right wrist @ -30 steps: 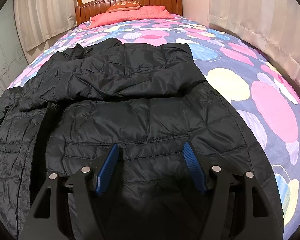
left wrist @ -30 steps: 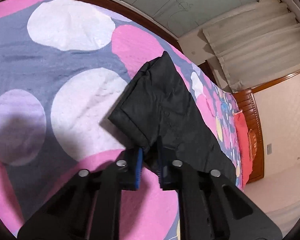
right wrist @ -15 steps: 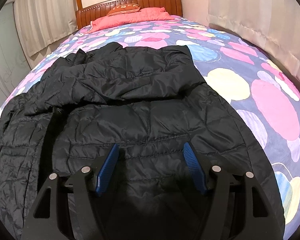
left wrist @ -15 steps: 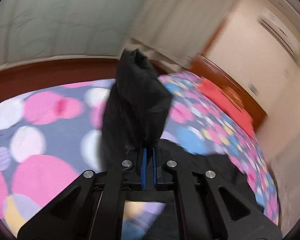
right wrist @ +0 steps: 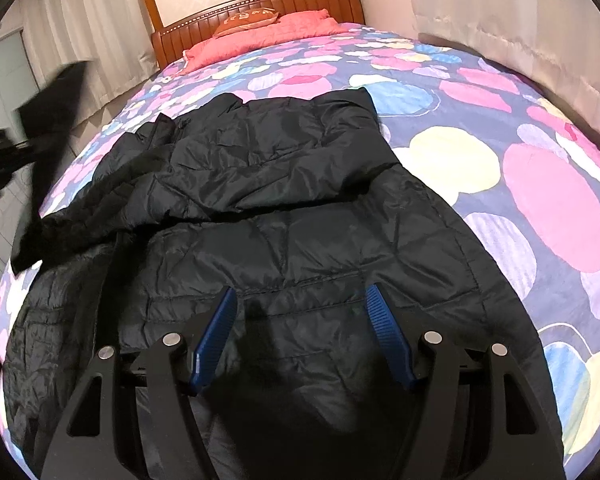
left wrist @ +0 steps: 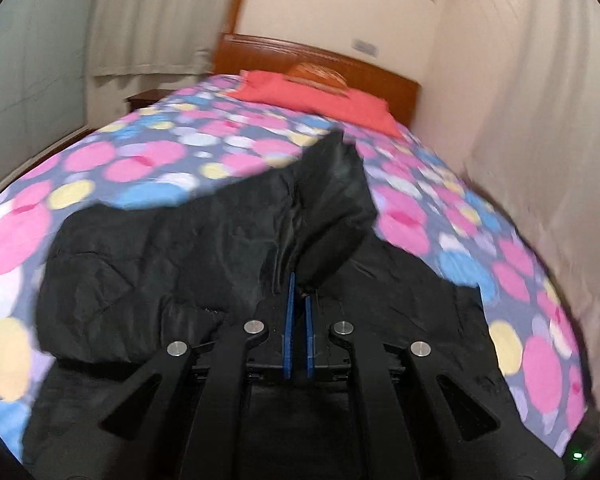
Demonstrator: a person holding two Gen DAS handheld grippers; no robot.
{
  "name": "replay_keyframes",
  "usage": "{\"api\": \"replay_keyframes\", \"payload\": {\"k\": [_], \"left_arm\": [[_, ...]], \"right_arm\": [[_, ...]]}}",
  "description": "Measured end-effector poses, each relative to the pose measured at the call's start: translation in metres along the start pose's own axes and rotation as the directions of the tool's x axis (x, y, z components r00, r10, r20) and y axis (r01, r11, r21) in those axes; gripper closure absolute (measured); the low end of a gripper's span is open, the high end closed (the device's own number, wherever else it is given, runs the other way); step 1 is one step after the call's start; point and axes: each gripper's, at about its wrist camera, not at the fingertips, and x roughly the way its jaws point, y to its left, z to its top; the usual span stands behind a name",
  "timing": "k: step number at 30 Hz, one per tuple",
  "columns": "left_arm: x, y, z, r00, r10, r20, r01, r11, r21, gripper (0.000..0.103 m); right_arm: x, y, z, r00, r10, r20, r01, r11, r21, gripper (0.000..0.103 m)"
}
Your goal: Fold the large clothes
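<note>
Bed [right wrist: 500, 128]: a wide bed fills the room from wall to wall, spread with a grey-blue cover [left wrist: 148, 168] dotted in pink, yellow, blue and white rounds.
Headboard [right wrist: 260, 4]: reddish slatted wood at the far end of the bed.
Pillows: a coral-red pillow [right wrist: 260, 36] lies along the head of the bed, with an orange-brown cushion [right wrist: 248, 20] leaning on the headboard behind it.
Curtains [right wrist: 500, 8]: pale, hanging along the right edge of the bed; more hang beyond the left edge.
Jacket [right wrist: 300, 216]: a black quilted puffer jacket lies over the foot half of the bed, nearer the left edge, its far end reaching about the middle of the bed. An upper layer is creased across the body. On the left side one part is lifted off the cover.
Sleeve [left wrist: 332, 200]: in the left wrist view a black sleeve end stands up from between the tongs, clear of the rest of the jacket; the view is blurred.
Left tongs [left wrist: 298, 300]: blue pads [left wrist: 287, 320] drawn together, clamped on the sleeve fabric. From the right wrist view these tongs [right wrist: 4, 148] show as a dark blur beyond the left edge of the bed, with black cloth hanging from them.
Right tongs [right wrist: 302, 300]: blue pads [right wrist: 216, 332] standing well apart, hovering over the jacket's near part at the foot of the bed, nothing pinched between them.
</note>
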Motion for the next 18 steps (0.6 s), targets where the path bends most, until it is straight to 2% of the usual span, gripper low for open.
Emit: {"api": "replay_keyframes", "payload": {"k": [5, 7, 9, 10, 11, 15, 18], "left_arm": [[0.051, -0.04, -0.026, 0.989, -0.062, -0.134, 0.069, 0.996, 0.051, 0.098], [0.067, -0.056, -0.037, 0.983, -0.045, -0.176, 0.063, 0.993, 0.099, 0.091], [0.071, -0.064, -0.044, 0.978, -0.035, -0.204, 0.063, 0.989, 0.137, 0.072], [0.069, -0.066, -0.046, 0.976, -0.055, -0.212, 0.086, 0.987, 0.135, 0.044], [0.062, -0.064, -0.046, 0.977, -0.081, -0.2, 0.108, 0.986, 0.125, 0.036], [0.038, -0.051, -0.038, 0.981, -0.119, -0.151, 0.136, 0.985, 0.108, 0.033], [0.019, -0.021, -0.03, 0.988, -0.104, -0.117, 0.113, 0.991, 0.068, 0.032]], "right_arm": [[0.0, -0.009, 0.005, 1.0, 0.009, -0.004, -0.009, 1.0, 0.008, 0.036], [0.001, -0.012, 0.007, 1.0, 0.01, -0.011, -0.009, 1.0, 0.011, 0.036], [0.002, -0.015, 0.007, 1.0, 0.013, -0.02, -0.013, 1.0, 0.018, 0.036], [0.002, -0.016, 0.008, 1.0, 0.016, -0.022, -0.015, 1.0, 0.021, 0.036], [0.001, -0.017, 0.009, 1.0, 0.016, -0.021, -0.016, 1.0, 0.023, 0.036], [0.0, -0.014, 0.017, 1.0, 0.027, -0.014, -0.027, 0.999, 0.025, 0.036], [0.0, -0.002, 0.03, 0.999, 0.046, 0.005, -0.046, 0.999, 0.014, 0.036]]}}
